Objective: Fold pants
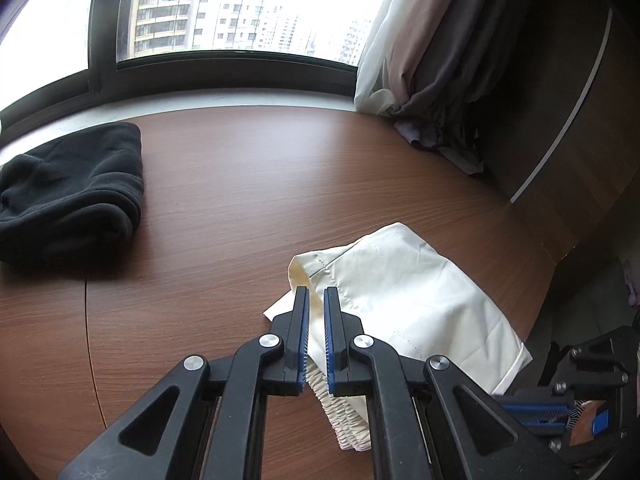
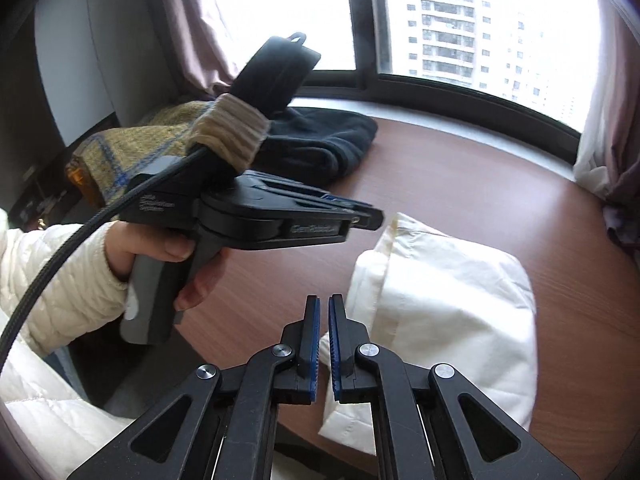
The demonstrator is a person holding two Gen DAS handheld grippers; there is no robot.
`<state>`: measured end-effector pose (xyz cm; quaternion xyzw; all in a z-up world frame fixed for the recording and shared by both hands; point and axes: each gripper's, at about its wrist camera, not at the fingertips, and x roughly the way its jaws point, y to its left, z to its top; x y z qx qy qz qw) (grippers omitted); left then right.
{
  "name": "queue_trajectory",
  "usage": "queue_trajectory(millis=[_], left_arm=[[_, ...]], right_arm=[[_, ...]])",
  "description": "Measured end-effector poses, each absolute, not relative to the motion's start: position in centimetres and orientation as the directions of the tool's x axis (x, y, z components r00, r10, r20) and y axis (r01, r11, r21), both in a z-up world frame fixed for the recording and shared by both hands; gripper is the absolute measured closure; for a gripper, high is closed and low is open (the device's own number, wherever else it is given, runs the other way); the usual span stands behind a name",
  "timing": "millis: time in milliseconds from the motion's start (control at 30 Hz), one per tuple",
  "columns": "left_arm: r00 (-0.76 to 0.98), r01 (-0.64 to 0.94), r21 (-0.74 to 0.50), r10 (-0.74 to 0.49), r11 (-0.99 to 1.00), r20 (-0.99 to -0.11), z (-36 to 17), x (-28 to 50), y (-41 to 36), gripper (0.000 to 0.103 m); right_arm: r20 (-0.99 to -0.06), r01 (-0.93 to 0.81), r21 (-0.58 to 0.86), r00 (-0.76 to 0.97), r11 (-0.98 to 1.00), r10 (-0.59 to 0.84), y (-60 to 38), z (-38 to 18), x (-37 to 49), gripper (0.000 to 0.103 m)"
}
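Cream-white pants (image 1: 400,304) lie bunched on the brown wooden table (image 1: 248,184), near its front right edge. My left gripper (image 1: 316,294) is nearly shut on the pants' elastic waistband, with cloth showing between its blue pads. In the right wrist view the pants (image 2: 452,312) lie folded over to the right of my right gripper (image 2: 325,300). Its jaws are almost closed, with a thin gap and nothing visible between them. The left gripper (image 2: 368,218) also shows there, held in a hand above the table at the pants' far left corner.
A folded black garment (image 1: 76,188) lies at the table's back left, also in the right wrist view (image 2: 320,144). Curtains (image 1: 424,80) hang at the back right beside the window. A dark wall panel (image 1: 580,120) bounds the right side.
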<state>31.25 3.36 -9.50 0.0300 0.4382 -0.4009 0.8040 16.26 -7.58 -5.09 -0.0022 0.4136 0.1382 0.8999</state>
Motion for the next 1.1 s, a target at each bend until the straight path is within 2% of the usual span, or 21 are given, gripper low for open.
queue_trajectory(millis=[33, 67, 100, 133, 267, 400, 500, 833, 1100], left_arm=[[0.284, 0.676, -0.317, -0.632, 0.665, -0.721, -9.2, 31.0, 3.6, 0.088], [0.27, 0.68, -0.335, -0.648, 0.652, -0.712, -8.9, 30.9, 3.7, 0.085], [0.251, 0.685, -0.354, -0.663, 0.637, -0.706, -8.8, 30.7, 3.8, 0.079], [0.23, 0.69, -0.367, -0.67, 0.624, -0.706, -8.7, 30.5, 3.6, 0.076], [0.193, 0.723, -0.347, -0.657, 0.597, -0.728, -8.7, 29.8, 2.9, 0.076], [0.142, 0.747, -0.36, -0.663, 0.559, -0.735, -9.0, 28.8, 2.2, 0.067], [0.117, 0.749, -0.37, -0.658, 0.55, -0.743, -9.5, 28.2, 1.7, 0.067], [0.074, 0.585, -0.49, -0.644, 0.646, -0.762, -12.3, 23.9, 4.2, 0.065], [0.011, 0.485, -0.578, -0.666, 0.656, -0.746, -14.7, 19.0, 4.7, 0.065]], right_arm=[[-0.743, -0.23, 0.092, 0.632, 0.969, 0.221, -7.8, -5.0, 16.3, 0.095], [-0.742, -0.205, 0.083, 0.64, 0.975, 0.198, -8.1, -5.0, 16.3, 0.084], [-0.744, -0.177, 0.079, 0.645, 0.981, 0.176, -8.4, -4.9, 16.1, 0.067], [-0.742, -0.147, 0.076, 0.652, 0.986, 0.154, -8.8, -4.8, 15.8, 0.062], [-0.777, -0.052, 0.088, 0.621, 0.995, 0.101, -10.5, -4.9, 14.9, 0.061], [-0.822, 0.01, 0.085, 0.566, 0.996, 0.065, -10.0, -5.3, 13.4, 0.061], [-0.831, 0.028, 0.092, 0.553, 0.995, 0.061, -9.6, -5.5, 12.2, 0.061], [-0.832, 0.097, 0.127, 0.552, 0.987, 0.053, -11.4, -6.6, 9.2, 0.061], [-0.838, 0.138, 0.013, 0.542, 0.99, -0.064, -13.1, -8.4, 5.8, 0.061]])
